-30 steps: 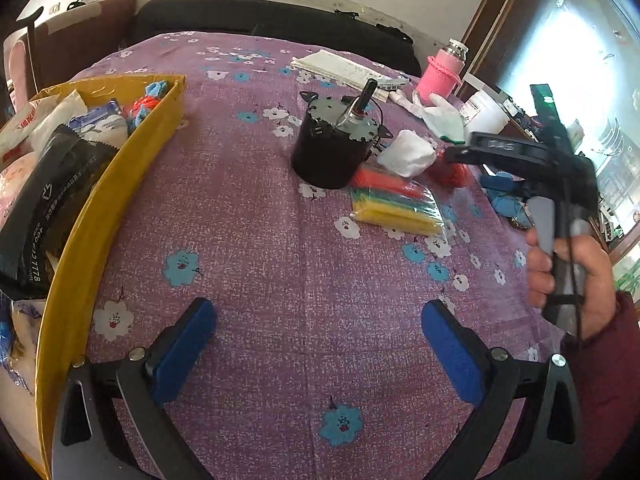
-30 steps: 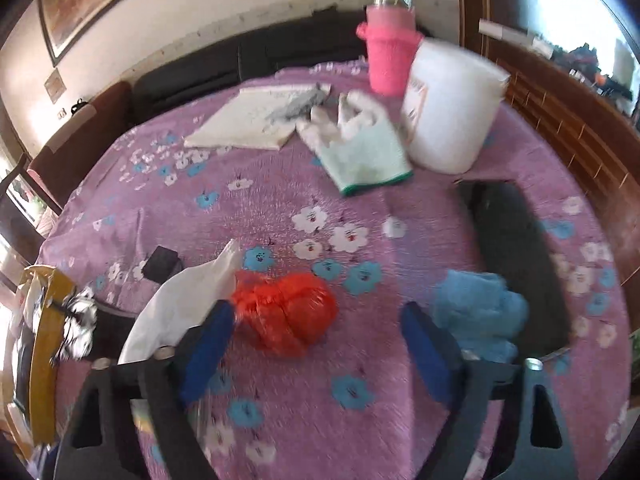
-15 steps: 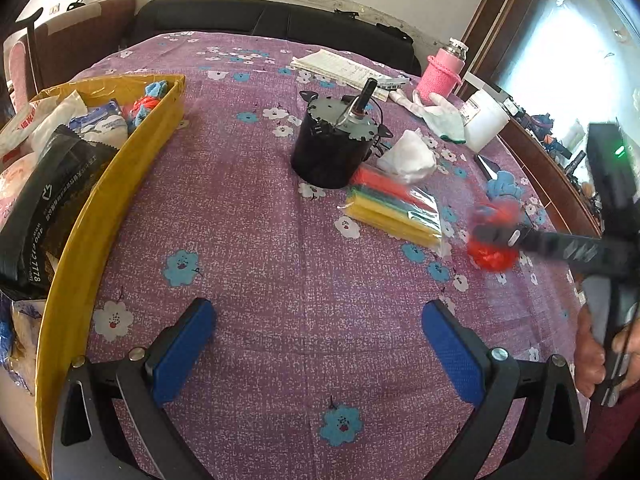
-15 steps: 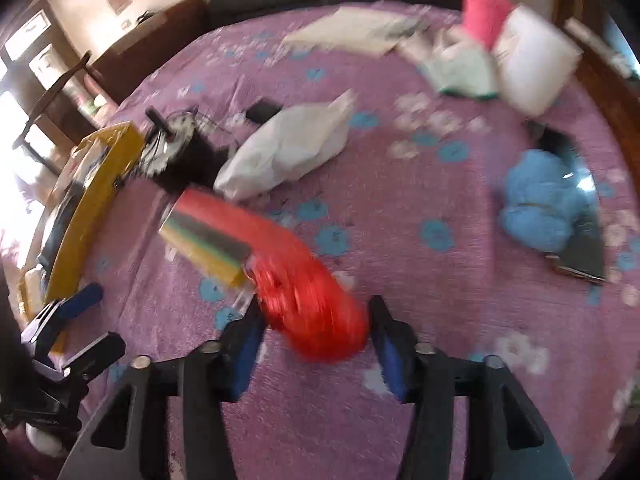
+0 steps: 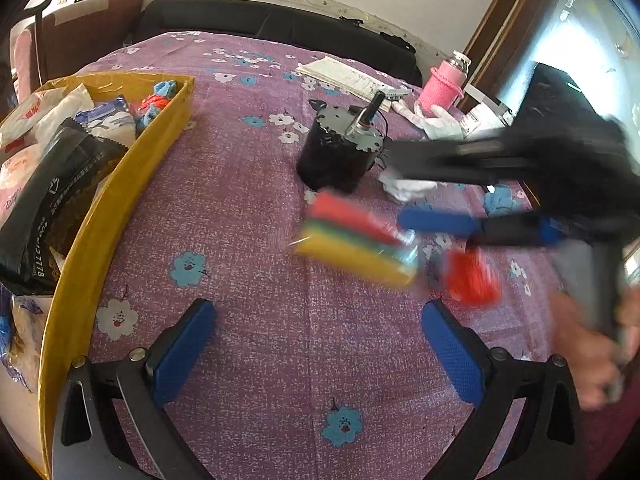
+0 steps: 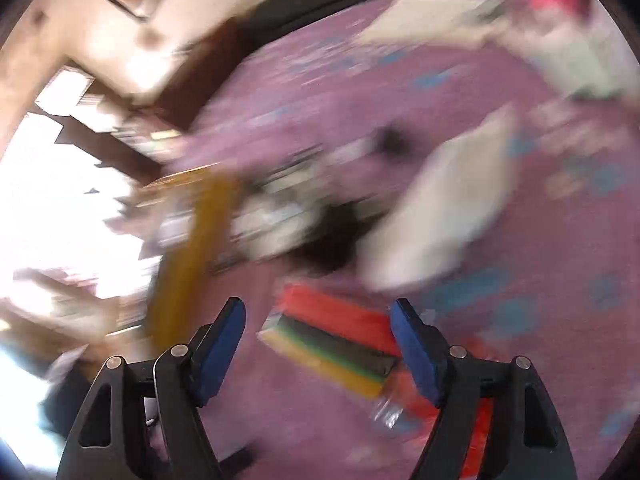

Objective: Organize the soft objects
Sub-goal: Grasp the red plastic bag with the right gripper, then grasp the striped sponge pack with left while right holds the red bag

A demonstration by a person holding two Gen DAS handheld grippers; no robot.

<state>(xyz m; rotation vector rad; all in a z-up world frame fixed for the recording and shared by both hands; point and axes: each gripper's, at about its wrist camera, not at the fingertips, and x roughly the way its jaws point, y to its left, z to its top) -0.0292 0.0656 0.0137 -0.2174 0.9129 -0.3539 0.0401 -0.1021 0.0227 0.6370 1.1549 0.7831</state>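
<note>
We hold the left gripper (image 5: 316, 346) over the purple flowered tablecloth (image 5: 248, 200), jaws spread wide, nothing between the blue pads (image 5: 182, 350). Bare cloth lies directly ahead of its fingertips.

Off to its left stands the yellow box (image 5: 108, 208), already loaded with bags and soft bits. Farther ahead sits the black round motor (image 5: 340, 152).

The right gripper (image 6: 318, 346) is blurred in both views. Its jaws are opening, and the pads (image 6: 414, 354) press on nothing. Between and just ahead of its fingers lies the pack of coloured strips (image 6: 332, 340), red, green and yellow in clear wrap; we see a gap on either side, so it is not gripped.

The red mesh ball (image 5: 472, 278) lies on the cloth below and just behind the right gripper's near finger as seen from the left wrist. From the right wrist it shows as a red smear (image 6: 478, 428) under the right-hand finger, outside the jaws. Whether it touches the finger we cannot tell.

A white bag (image 6: 440, 208) lies well ahead and right of the right gripper. A blue cloth ball (image 5: 500, 200) sits beyond that gripper in the left view. The hand (image 5: 592, 356) on the right gripper's handle is at the frame edge, blurred.
</note>
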